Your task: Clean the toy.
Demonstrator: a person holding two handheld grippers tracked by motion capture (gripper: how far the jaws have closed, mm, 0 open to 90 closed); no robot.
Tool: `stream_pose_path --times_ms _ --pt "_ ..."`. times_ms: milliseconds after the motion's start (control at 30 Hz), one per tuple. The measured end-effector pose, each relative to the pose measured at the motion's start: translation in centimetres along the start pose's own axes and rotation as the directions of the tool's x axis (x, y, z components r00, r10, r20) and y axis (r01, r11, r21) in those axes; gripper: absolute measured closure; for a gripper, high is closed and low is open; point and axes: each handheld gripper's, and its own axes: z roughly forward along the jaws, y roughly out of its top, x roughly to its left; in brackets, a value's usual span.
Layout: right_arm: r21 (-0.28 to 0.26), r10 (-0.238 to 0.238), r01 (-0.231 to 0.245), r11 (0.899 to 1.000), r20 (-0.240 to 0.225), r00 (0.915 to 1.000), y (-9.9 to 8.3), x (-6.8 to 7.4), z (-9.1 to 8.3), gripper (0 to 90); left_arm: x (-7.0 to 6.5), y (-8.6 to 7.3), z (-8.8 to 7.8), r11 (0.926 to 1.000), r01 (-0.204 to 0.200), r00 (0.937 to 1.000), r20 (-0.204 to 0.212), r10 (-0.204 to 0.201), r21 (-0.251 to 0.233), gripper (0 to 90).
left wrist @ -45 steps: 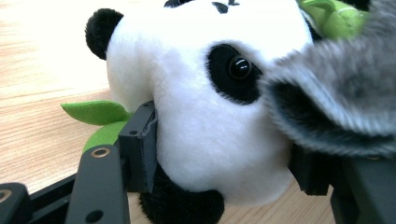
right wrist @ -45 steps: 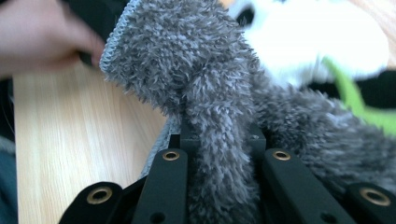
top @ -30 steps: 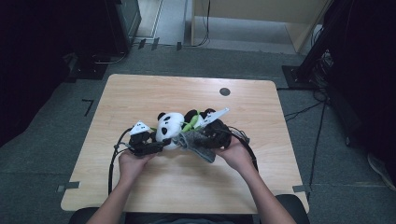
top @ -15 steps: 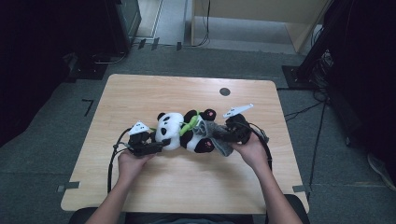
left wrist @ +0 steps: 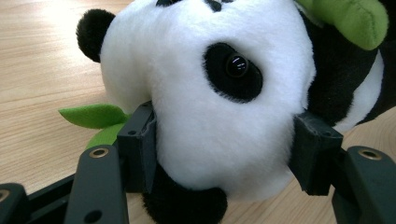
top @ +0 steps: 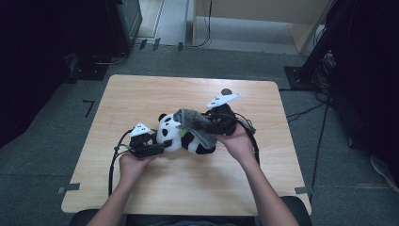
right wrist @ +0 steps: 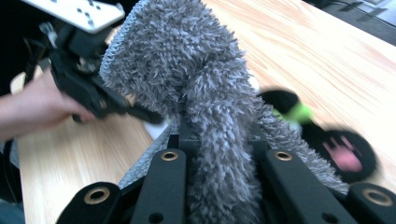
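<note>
Holding steady at approx 7 o'clock of the tabletop, the left gripper (top: 157, 147) has its jaws part-way apart and pressed onto both sides of the head of the black-and-white plush panda toy (top: 181, 136) w/ green felt leaves; in the left gripper view the pads dent the white fur of that panda (left wrist: 219, 116) either side, so it's pinned lying on the light wooden table (top: 188, 188), near centre. What changed: the right gripper (top: 214, 128), jaws clamped narrow on a shaggy grey microfibre cloth (top: 195, 126), has lifted off the toy vs a sec ago, when it sat low against the panda's body, and the cloth now hangs draped over the toy's back rather than bunched on it. In the right gripper view the cloth (right wrist: 196, 84) rises straight from between the jaws. My read: one wiping pass is done and the cloth is being re-set for another stroke, panda not going anywhere. Room: bare wood from 4 to 8 o'clock in front of the person, more open board at 11 to 1 o'clock beyond the toy, w/ a small dark round mark (top: 226, 92) at approx 1 o'clock. Near edge sits by the forearms; far edge well apart from the toy, dark floor beyond.
</note>
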Motion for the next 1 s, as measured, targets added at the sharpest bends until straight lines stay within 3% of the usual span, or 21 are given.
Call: stream_pose_path --times_ms 100,167,200,267,300,433,533,700,833,1000 --pt "0.0 -0.006 0.006 1.0 -0.015 0.9999 1.1 0.5 1.2 77.1 -0.1 0.0 0.0 1.0 0.0 1.0 -0.002 0.0 -0.001 35.2" --pt "0.02 -0.021 0.021 1.0 0.0 0.9998 2.5 1.2 3.2 77.2 -0.1 0.0 0.0 1.0 -0.005 1.0 -0.005 0.005 -0.002 35.1" --pt "0.02 -0.021 0.021 1.0 0.0 0.9998 2.5 1.2 3.2 77.2 -0.1 0.0 0.0 1.0 -0.008 0.9999 -0.006 0.008 -0.004 35.1" --pt "0.039 -0.015 0.015 0.999 -0.009 0.9999 3.5 1.6 5.5 77.2 -0.1 0.0 0.0 0.9999 -0.009 1.0 -0.003 0.009 -0.007 35.1" --pt "0.039 -0.015 0.015 0.999 -0.009 0.9999 3.5 1.6 5.5 77.2 0.0 0.0 0.0 0.9999 -0.007 1.0 -0.001 0.007 -0.008 35.1" --pt "0.091 -0.026 0.028 0.995 -0.022 0.9994 3.5 2.2 8.5 77.1 -0.1 0.0 0.0 1.0 -0.005 1.0 -0.004 0.005 -0.005 35.1" --pt "0.123 -0.03 0.034 0.992 -0.035 0.9989 2.8 2.8 9.9 77.2 0.1 0.0 0.0 0.9999 0.009 1.0 0.0 -0.009 -0.004 35.1" --pt "0.133 -0.029 0.038 0.99 -0.071 0.9971 1.8 3.2 10.2 77.4 0.0 -0.1 0.1 1.0 0.01 0.9999 -0.003 -0.01 -0.001 35.0" --pt "0.156 -0.059 0.072 0.985 -0.086 0.9945 0.9 3.8 9.8 77.5 0.1 -0.1 0.1 0.9999 0.015 0.9999 0.002 -0.015 0.004 35.0" --pt "0.146 -0.042 0.059 0.988 -0.116 0.9923 -0.3 3.6 9.3 77.8 0.0 0.0 0.1 0.9999 0.009 1.0 0.001 -0.009 0.012 34.9"
